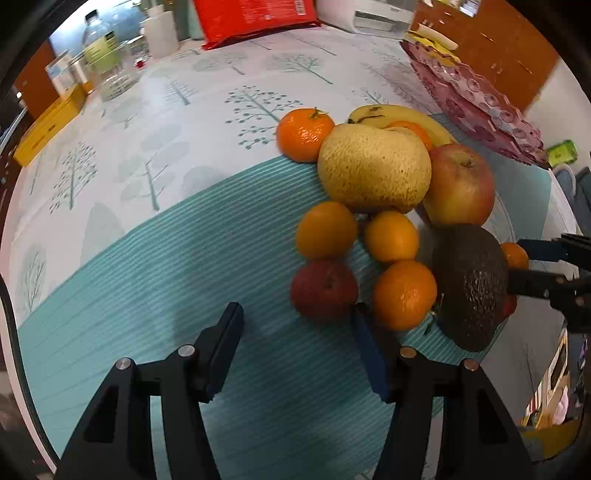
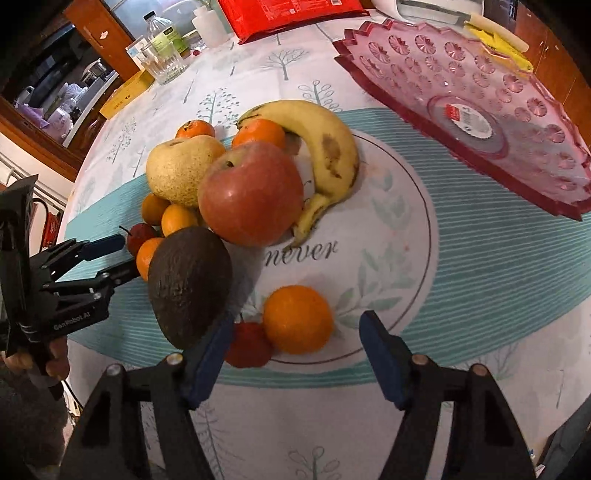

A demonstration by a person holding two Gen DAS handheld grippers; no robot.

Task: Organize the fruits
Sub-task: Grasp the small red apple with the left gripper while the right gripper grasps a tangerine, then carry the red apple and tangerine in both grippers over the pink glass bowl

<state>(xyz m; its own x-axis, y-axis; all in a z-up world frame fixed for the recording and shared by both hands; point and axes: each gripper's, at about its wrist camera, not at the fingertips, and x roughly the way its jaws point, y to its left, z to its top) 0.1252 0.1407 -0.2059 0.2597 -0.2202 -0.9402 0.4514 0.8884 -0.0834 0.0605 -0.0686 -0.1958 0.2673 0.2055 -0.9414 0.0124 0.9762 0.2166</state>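
Note:
Fruit is heaped on a teal striped mat (image 1: 147,277): a yellow pear (image 1: 373,166), a big apple (image 2: 251,192), a banana (image 2: 325,147), a dark avocado (image 2: 188,284) and several mandarins. My left gripper (image 1: 295,310) is open just above the mat. A small red apple (image 1: 324,290) lies off its right fingertip, and nothing is pressed between the pads. My right gripper (image 2: 297,317) is open around an orange (image 2: 297,319), with a gap on the orange's right side. Its left finger rests beside the avocado and a small red fruit (image 2: 247,345).
A pink glass dish (image 2: 480,92) stands tilted at the back right. A glass jar (image 1: 107,62), a white bottle (image 1: 160,33), a yellow box (image 1: 48,125) and a red packet (image 1: 255,18) line the far edge of the tree-print tablecloth (image 1: 166,110).

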